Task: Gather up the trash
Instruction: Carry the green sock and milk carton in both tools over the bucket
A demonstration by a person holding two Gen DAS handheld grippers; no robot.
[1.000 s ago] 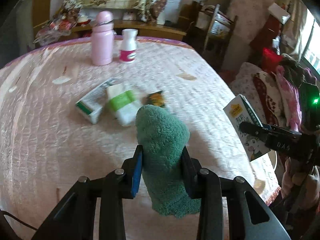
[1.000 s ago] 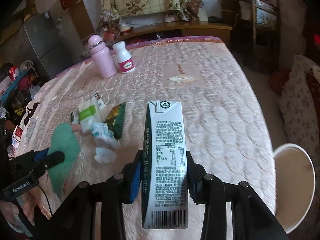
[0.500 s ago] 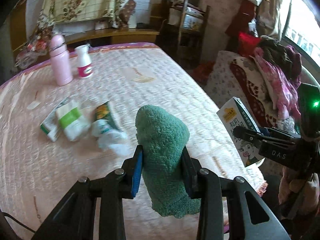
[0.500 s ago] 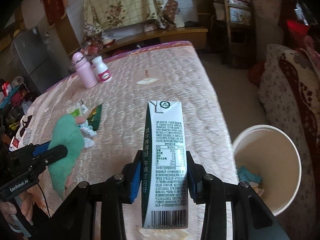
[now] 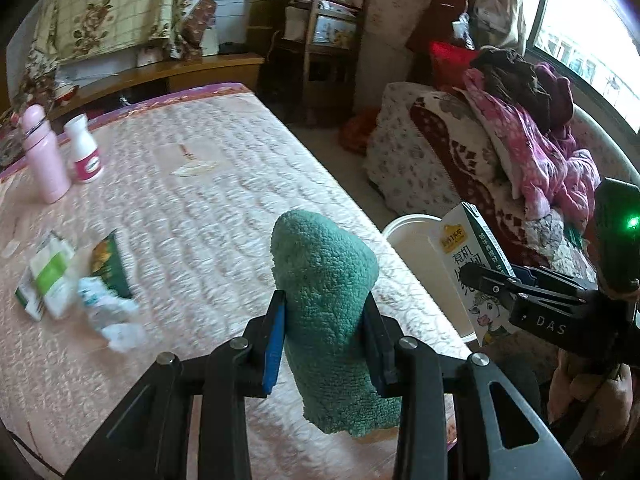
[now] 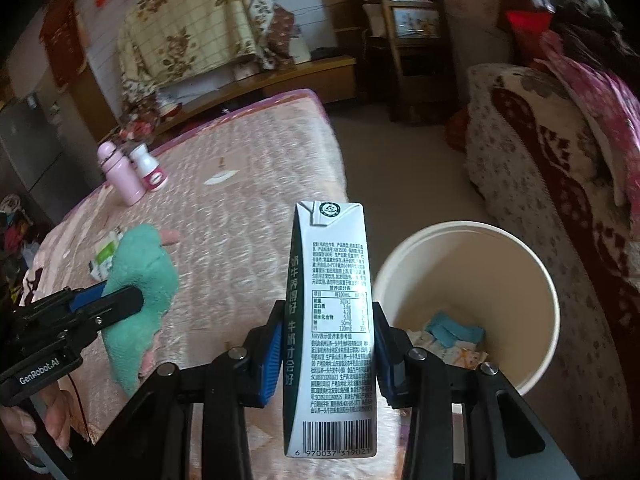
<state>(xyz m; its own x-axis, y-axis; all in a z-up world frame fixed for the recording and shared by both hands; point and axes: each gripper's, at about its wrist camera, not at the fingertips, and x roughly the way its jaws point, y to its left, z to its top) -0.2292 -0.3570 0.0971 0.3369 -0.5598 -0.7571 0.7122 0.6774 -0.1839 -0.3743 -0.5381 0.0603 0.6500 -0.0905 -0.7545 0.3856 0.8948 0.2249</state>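
Observation:
My left gripper (image 5: pixel 325 340) is shut on a folded green towel (image 5: pixel 328 300), held above the near right part of the pink quilted table (image 5: pixel 224 200). My right gripper (image 6: pixel 325 344) is shut on an upright white and green milk carton (image 6: pixel 332 320), at the table's right edge and beside a white bin (image 6: pixel 540 280). The bin (image 5: pixel 416 236) stands on the floor and holds blue and pale scraps. In the left wrist view the carton (image 5: pixel 466 256) and the right gripper (image 5: pixel 480 276) show at the right. In the right wrist view the towel (image 6: pixel 140 276) and the left gripper (image 6: pixel 120 300) show at the left.
Loose wrappers (image 5: pixel 52 272), a dark snack packet (image 5: pixel 108 264) and crumpled plastic (image 5: pixel 108 312) lie on the table's left. A pink bottle (image 5: pixel 42 156) and a white bottle (image 5: pixel 84 148) stand at the far left. A sofa piled with clothes (image 5: pixel 520 140) lies beyond the bin.
Both grippers have swung to the right across the table with the towel and the carton still held. The white bin has come into view beside the carton; the wrappers have slid to the left.

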